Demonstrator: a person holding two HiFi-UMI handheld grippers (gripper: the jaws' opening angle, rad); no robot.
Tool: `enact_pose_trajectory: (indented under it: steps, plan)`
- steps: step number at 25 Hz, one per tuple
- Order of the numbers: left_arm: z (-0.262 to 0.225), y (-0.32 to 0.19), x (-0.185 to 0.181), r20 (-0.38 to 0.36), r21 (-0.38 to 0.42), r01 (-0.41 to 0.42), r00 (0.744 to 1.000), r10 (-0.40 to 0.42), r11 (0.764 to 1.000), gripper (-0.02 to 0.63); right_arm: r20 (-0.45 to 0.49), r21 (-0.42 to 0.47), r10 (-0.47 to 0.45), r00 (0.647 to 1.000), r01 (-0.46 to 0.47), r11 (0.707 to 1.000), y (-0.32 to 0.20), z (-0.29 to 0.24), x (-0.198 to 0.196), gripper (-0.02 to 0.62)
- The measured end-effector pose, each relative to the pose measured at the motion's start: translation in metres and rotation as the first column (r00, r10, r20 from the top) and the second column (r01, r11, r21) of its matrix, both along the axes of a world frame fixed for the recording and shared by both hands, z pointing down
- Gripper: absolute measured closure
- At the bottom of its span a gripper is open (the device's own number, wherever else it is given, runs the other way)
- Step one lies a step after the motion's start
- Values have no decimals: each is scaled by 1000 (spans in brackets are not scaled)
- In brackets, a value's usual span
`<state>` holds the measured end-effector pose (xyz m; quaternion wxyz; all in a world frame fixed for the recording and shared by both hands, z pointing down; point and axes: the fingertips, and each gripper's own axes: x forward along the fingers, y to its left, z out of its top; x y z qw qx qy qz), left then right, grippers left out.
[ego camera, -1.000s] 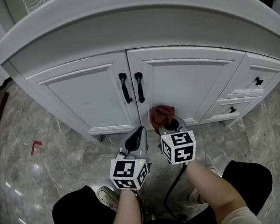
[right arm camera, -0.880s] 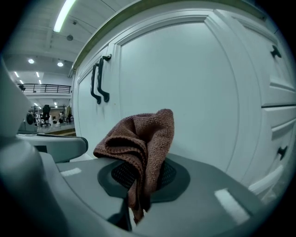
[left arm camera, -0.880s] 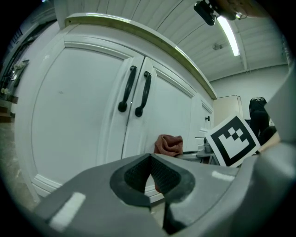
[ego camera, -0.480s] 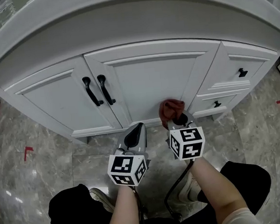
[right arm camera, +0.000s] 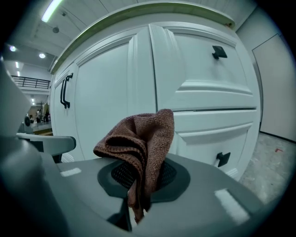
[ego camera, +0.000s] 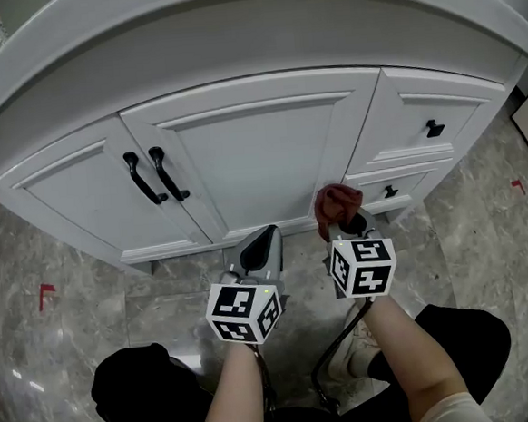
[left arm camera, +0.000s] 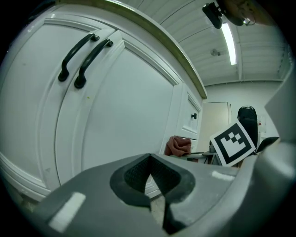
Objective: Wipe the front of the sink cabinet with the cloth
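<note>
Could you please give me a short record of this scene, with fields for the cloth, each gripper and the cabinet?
cloth: brown, bunched, near the lower drawer; contact with it unclear
right gripper: shut on the cloth
left gripper: shut, empty, low before the doors
cabinet: white, doors closed, black handles

**Brown cloth pinched in front of the white cabinet**

The right gripper [right arm camera: 134, 194] has its jaws closed on a brown cloth [right arm camera: 143, 139], which bunches up in folds above them. Behind it stands the white sink cabinet [right arm camera: 106, 92]. Black door handles [right arm camera: 64, 90] show at far left. Two drawers sit at right, with an upper knob [right arm camera: 219, 52] and a lower knob [right arm camera: 223, 159]. Grey floor [right arm camera: 273, 152] shows at lower right.
</note>
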<state>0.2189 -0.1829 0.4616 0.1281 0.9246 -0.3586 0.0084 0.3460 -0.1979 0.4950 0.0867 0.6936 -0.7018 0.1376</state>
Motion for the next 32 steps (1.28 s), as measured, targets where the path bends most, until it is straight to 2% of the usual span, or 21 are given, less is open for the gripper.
enact_pose_trajectory:
  steps: [3, 6, 11, 15, 21, 26, 32]
  plan:
    - [5, 0, -1, 36, 8, 2, 999, -2, 1000, 606, 47, -15, 6, 999, -5, 1000, 3, 9, -2, 511]
    - [16, -2, -16, 78, 4, 27, 997, -27, 1000, 606, 84, -28, -54, 995, 56, 998, -2, 21, -32, 511]
    - [28, -13, -73, 140, 8, 121, 983, -121, 993, 606, 101, -46, -189, 977, 194, 980, -19, 38, -109, 511]
    - [34, -22, -123, 148, -3, 203, 969, -200, 979, 606, 101, -61, -283, 954, 290, 955, -29, 52, -170, 511]
    - [46, -27, -172, 157, -25, 260, 955, -253, 965, 606, 124, -95, -347, 929, 360, 928, -38, 79, -230, 511]
    - [53, -19, -188, 178, -32, 242, 956, -233, 970, 606, 128, -143, -359, 925, 375, 916, -42, 111, -251, 511]
    - [63, -21, -199, 169, -61, 238, 960, -225, 969, 606, 161, -142, -298, 941, 321, 936, -51, 118, -235, 511]
